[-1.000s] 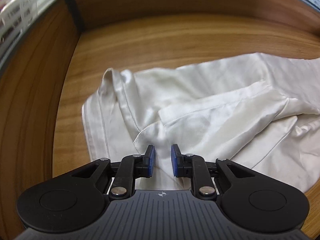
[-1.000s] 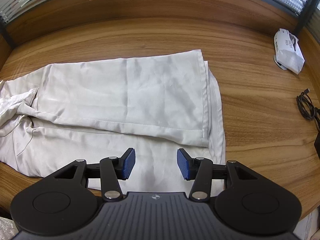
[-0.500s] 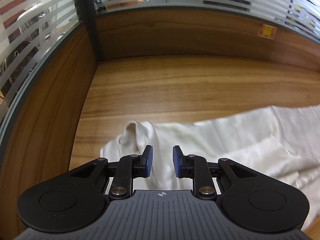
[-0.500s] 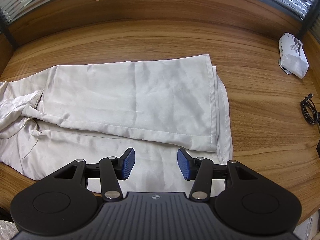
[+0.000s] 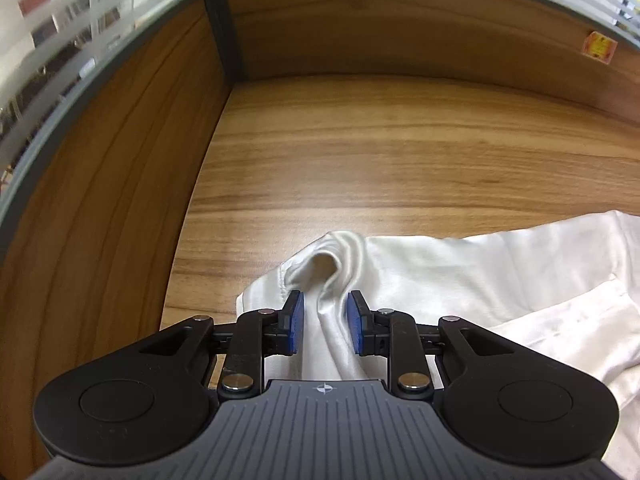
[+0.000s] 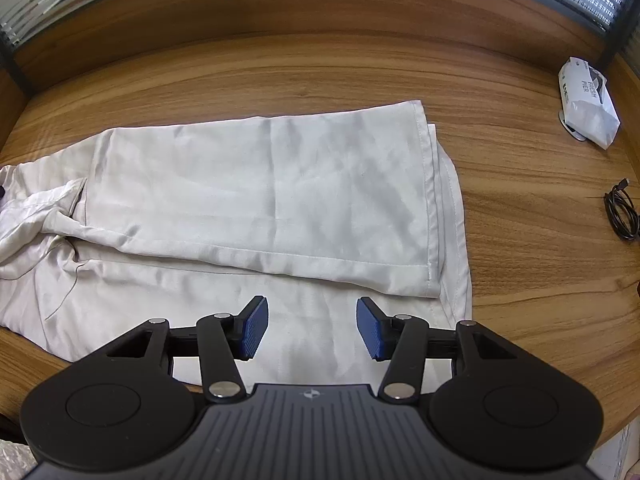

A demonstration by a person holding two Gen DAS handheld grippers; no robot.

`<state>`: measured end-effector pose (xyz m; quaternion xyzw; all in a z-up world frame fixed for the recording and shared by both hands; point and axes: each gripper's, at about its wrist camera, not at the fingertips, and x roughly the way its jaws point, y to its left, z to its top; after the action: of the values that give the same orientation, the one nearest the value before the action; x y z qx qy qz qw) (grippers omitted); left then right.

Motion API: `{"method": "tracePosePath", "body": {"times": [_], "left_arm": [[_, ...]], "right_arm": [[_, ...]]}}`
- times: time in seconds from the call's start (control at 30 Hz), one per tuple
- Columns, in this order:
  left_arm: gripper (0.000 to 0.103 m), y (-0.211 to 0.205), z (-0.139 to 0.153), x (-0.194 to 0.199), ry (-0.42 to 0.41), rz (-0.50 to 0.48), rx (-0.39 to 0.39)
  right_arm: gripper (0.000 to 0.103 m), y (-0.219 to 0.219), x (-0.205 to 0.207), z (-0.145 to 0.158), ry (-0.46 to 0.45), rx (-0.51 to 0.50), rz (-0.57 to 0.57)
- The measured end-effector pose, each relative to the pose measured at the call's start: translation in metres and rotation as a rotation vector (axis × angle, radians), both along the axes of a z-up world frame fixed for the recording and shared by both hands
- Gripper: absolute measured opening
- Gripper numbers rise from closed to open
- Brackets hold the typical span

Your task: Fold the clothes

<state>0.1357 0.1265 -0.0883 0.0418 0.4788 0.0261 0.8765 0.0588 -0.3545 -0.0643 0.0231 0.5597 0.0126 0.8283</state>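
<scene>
White trousers lie along the wooden table, one leg folded over the other, hems to the right. In the left wrist view their crumpled waist end rises in a puckered ridge that runs between the blue pads. My left gripper is shut on that ridge, and the fabric fills the narrow gap. Over the near leg, just left of the hems, my right gripper is open with nothing between its fingers.
A wooden partition walls the table's left side, with another along the back. A white packet and a coiled black cable lie at the far right. The table's front edge curves just below the trousers.
The left wrist view has tilted up from looking down on the cloth to facing the corner, and the waist end now bunches at the pads. The right gripper has moved slightly; its opening is unchanged.
</scene>
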Motion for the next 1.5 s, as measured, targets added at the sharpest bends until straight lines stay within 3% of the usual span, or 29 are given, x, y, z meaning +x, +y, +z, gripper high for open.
{"method": "tracePosePath", "body": {"times": [0.1,0.27,0.47,0.7,1.13,1.37,1.5], "left_arm": [[0.036,-0.013,0.015,-0.012,-0.036,-0.038,-0.007],[0.039,-0.042,0.040,-0.032,-0.071,-0.101,-0.038],[0.042,-0.096,0.052,-0.060,-0.080,-0.185,-0.007],[0.042,-0.173,0.054,-0.101,-0.068,-0.175,-0.077],[0.043,-0.377,0.032,-0.159,-0.005,-0.080,-0.101],[0.043,-0.480,0.017,-0.174,0.004,-0.126,-0.133],[0.043,-0.521,0.014,-0.169,0.008,-0.183,-0.141]], "right_arm": [[0.057,-0.006,0.000,0.004,-0.013,0.004,-0.008],[0.058,-0.023,0.002,0.013,-0.034,-0.001,-0.007],[0.058,-0.049,0.008,0.016,-0.037,-0.019,0.031],[0.058,-0.103,0.026,0.011,-0.050,0.011,0.089],[0.058,-0.184,0.101,-0.022,-0.035,0.068,0.521],[0.058,-0.200,0.132,-0.030,-0.035,0.088,0.755],[0.058,-0.204,0.133,-0.038,-0.010,0.102,0.828]]}}
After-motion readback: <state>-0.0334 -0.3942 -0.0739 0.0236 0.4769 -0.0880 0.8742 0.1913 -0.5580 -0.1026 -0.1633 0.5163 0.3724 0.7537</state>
